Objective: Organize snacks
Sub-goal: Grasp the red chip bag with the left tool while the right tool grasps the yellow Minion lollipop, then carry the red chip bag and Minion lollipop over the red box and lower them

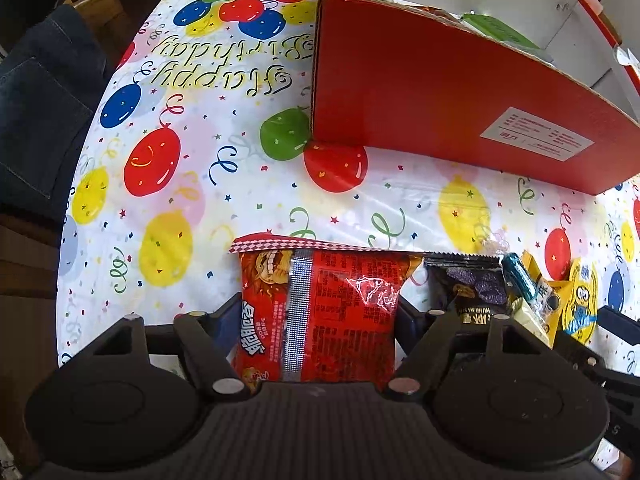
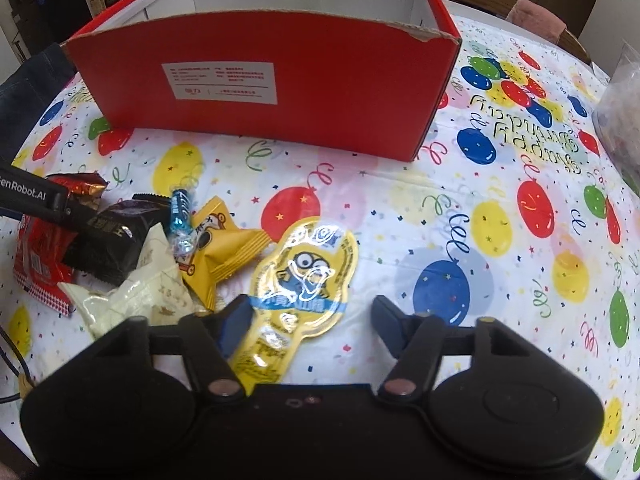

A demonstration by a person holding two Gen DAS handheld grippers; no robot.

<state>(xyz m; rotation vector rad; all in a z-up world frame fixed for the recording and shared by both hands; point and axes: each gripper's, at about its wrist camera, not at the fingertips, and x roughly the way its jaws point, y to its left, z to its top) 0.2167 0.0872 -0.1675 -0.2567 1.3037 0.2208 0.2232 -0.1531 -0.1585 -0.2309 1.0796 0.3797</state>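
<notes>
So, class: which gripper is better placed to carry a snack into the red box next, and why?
Left. The left gripper already brackets the red snack packet, while the right gripper is open around the yellow minion pouch still lying on the tablecloth.

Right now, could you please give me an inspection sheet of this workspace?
Surface: round table under a balloon-print birthday tablecloth.
Job's things: open red cardboard box, a green packet inside; red crinkly snack bag; yellow Minion-print pouch; black packet, yellow wrapped biscuit, blue foil candy, and cream wrapper heaped together.
Clutter: clear plastic bag at the table's edge.
Grippers: left tongs straddle the red bag, grip unclear; right tongs open around the pouch.
Cables: dark cable.
Surroundings: wooden chairs, denim garment.
</notes>
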